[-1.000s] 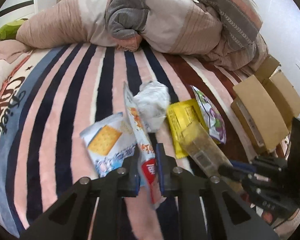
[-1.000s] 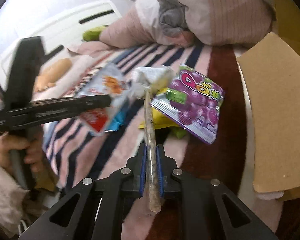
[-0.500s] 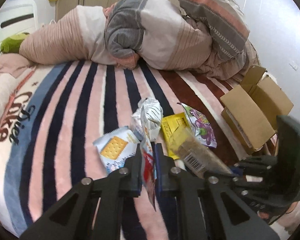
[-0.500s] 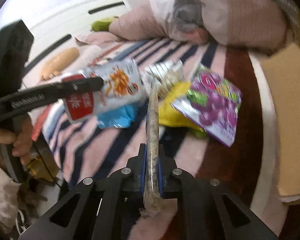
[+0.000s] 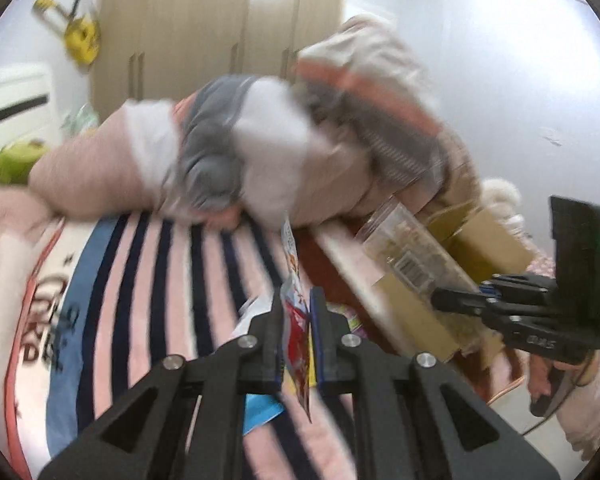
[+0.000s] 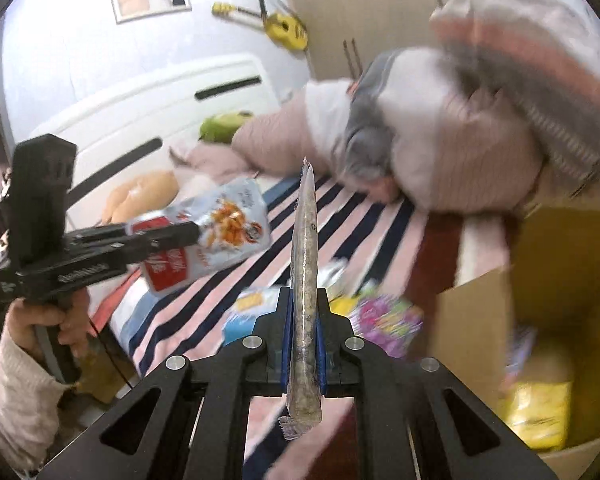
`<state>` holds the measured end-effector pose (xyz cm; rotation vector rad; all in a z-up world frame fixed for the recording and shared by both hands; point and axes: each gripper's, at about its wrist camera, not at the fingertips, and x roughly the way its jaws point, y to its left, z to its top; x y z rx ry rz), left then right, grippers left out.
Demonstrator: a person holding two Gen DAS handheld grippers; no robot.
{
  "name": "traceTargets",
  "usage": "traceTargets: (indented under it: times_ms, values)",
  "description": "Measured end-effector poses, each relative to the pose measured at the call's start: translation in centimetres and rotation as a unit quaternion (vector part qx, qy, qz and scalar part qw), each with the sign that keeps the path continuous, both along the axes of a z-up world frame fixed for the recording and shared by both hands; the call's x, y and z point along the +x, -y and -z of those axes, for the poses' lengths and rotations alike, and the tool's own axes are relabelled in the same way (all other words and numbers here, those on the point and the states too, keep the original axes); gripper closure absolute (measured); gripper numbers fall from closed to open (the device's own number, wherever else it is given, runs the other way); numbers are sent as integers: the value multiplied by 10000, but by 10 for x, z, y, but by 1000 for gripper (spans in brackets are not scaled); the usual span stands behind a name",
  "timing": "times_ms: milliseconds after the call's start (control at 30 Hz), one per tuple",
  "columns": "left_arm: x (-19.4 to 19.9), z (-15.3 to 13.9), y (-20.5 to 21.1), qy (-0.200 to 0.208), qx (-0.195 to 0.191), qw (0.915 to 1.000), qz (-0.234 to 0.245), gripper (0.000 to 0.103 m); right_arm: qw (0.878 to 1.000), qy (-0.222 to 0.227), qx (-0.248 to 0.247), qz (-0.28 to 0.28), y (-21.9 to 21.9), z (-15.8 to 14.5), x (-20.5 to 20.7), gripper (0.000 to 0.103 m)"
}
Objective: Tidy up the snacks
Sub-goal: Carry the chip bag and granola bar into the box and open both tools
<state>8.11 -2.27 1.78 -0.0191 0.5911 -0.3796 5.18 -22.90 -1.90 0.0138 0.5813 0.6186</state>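
We see left gripper (image 5: 296, 316) pinching silver-red snack pouch (image 6: 216, 236), orange crisps printed on it, lettering too blurred for us to read. Right gripper (image 6: 303, 320) clamped on clear snack pack (image 5: 416, 256), barcode showing. Both packs held above striped blanket (image 5: 172, 280). Cardboard box (image 6: 480, 320) beside blanket, yellow packet (image 6: 536, 412) inside. Purple packet (image 6: 384, 318) lies on blanket near box.

Matte black tongs (image 5: 296, 330), silver screws, blue pads (image 6: 287, 328), seemingly pale pink knit sleeve (image 6: 18, 396).

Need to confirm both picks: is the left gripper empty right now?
No, the left gripper is shut on the red-and-white snack bag.
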Motion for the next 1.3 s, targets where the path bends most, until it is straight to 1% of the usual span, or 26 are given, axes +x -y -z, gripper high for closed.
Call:
traceTargets:
  times_ms: [100,200,233,333,400,467,567,667,700,767,800,833,867,900,933,967,1000,1033,1067,1133,1167,1200,1300]
  values:
    - [3,-22,32,170,-70,9990,398,95,9993,80,-109,337,40,-15,-1,99]
    - [13,-37,82,241,-159,9951,944,95,9962,66,-383,774,80,-17,3,99]
    - [15,-39,95,235,-180,9941,1040,95,9950,-2,-467,880,92,-14,6,99]
    - [28,-40,145,133,-185,9881,1522,95,9918,-337,-624,1067,120,-1,23,99]
    - [41,-30,180,-126,-181,9831,1817,95,9891,-595,-725,1139,136,11,33,99]
    - [52,-18,202,-334,-147,9798,1965,95,9876,-763,-754,1147,148,21,40,97]
    - [72,6,229,-680,-41,9770,2022,95,9841,-873,-872,1274,158,31,43,96]
    - [83,27,246,-986,40,9738,2049,95,9830,-933,-834,1345,166,35,41,97]
    - [84,33,250,-1050,83,9736,2027,95,9831,-934,-817,1344,169,35,37,96]
    - [86,44,256,-1188,158,9717,2037,92,9840,-907,-791,1318,172,34,31,91]
    - [85,47,258,-1227,180,9710,2046,89,9845,-885,-775,1297,172,33,28,85]
    - [84,49,259,-1245,247,9711,2021,77,9850,-858,-770,1283,173,32,25,77]
    - [82,50,260,-1211,322,9725,1961,70,9853,-814,-794,1278,172,30,20,73]
    - [80,49,261,-1164,370,9737,1922,60,9853,-785,-814,1280,170,30,19,66]
    - [77,48,258,-1067,436,9753,1884,58,9859,-739,-822,1253,167,28,16,60]
    - [74,46,255,-1029,461,9758,1871,58,9870,-695,-809,1205,165,26,14,56]
    - [75,45,252,-1013,466,9763,1853,58,9879,-652,-795,1160,161,24,11,49]
    - [74,42,246,-982,458,9775,1812,56,9887,-607,-802,1112,156,20,9,45]
    - [71,38,235,-921,448,9799,1715,55,9893,-545,-825,1068,150,17,7,45]
    - [70,32,214,-823,412,9840,1523,46,9901,-327,-876,1047,133,8,3,42]
    - [71,30,205,-798,394,9856,1435,45,9906,-259,-870,1019,126,5,2,39]
    - [72,28,194,-779,377,9872,1342,45,9916,-178,-833,973,116,2,1,32]
    - [71,24,151,-687,401,9919,988,43,9955,-165,-708,604,82,0,5,31]
